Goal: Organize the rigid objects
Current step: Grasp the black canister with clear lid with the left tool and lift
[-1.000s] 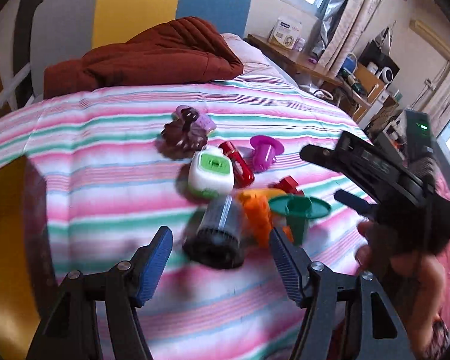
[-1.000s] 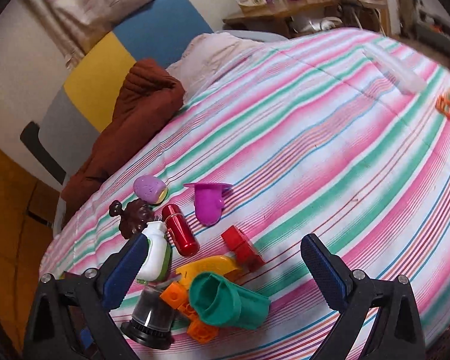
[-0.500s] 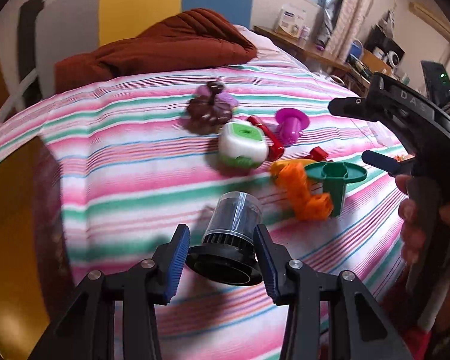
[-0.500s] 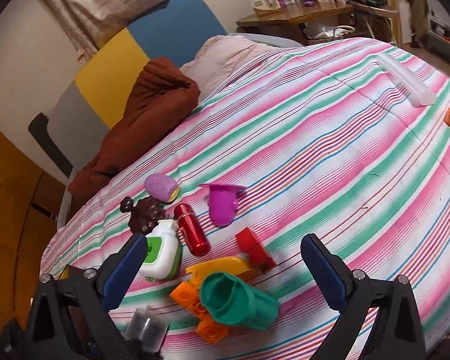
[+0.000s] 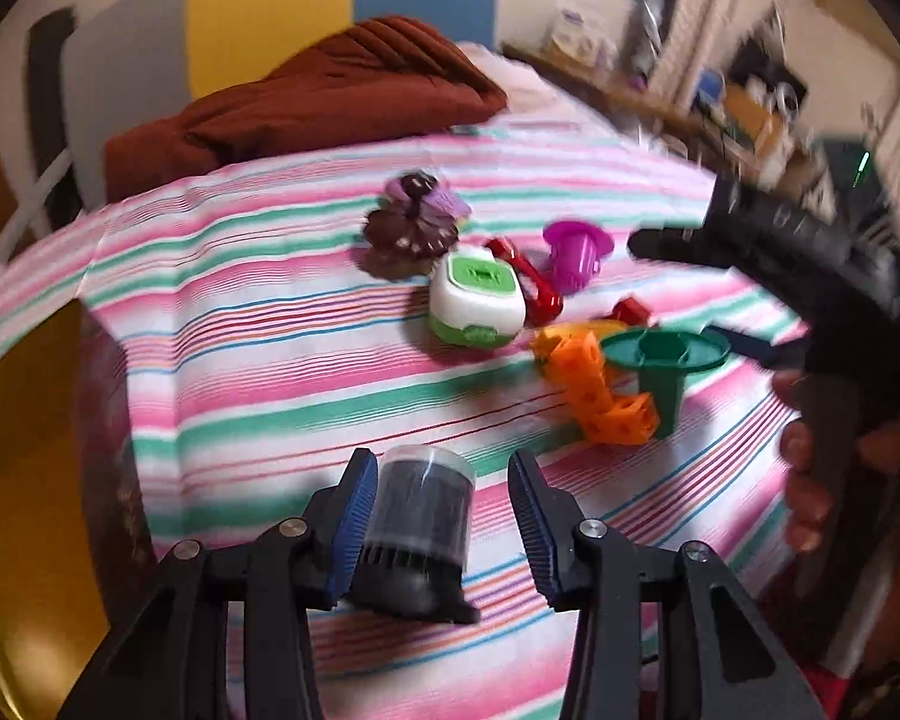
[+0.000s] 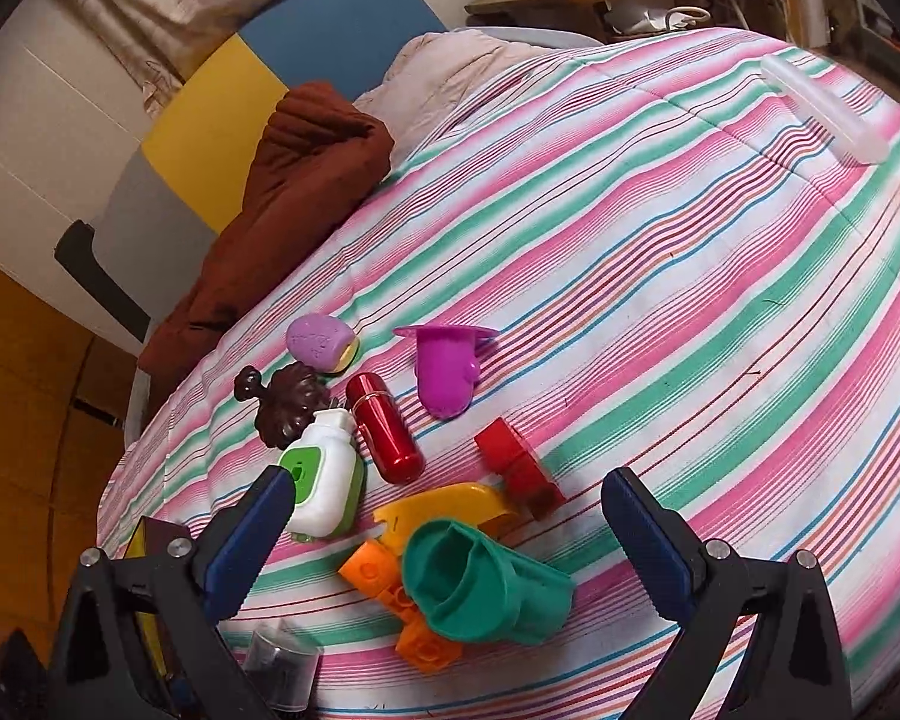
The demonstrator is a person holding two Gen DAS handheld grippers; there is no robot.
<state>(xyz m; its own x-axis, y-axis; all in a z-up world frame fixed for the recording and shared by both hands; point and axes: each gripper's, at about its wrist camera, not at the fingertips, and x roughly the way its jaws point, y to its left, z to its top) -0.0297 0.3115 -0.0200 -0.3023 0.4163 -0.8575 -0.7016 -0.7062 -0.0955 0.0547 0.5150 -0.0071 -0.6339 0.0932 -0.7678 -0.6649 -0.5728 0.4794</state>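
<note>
Two handheld grippers over a striped bed, contents listed left to right.

Left gripper: fingers spread, a clear-capped dark cylinder between them, lying against the left blue pad with a gap to the right pad. Blur hides whether the cylinder rests on the bedspread. In the right wrist view it appears at the bottom left edge.

Toy cluster, mid-bed, near the left side in the right wrist view:
- lilac oval piece, farthest back, just beside a dark brown figurine;
- white and green bottle-shaped case, lying flat, touching the figurine's near side;
- red metallic capsule, just right of the case;
- magenta flanged cup, on its side, apart from the capsule;
- red block, touching a yellow curved piece;
- orange linked cubes, partly under a green flanged cup tipped on its side.

Right gripper: fingers wide apart, nothing clamped, hovering with the green cup and cubes between them.

Far right of bed: translucent white oblong case, well apart from the cluster.

Head of bed: rust-brown quilt, bunched against a blue, yellow and grey headboard.
</note>
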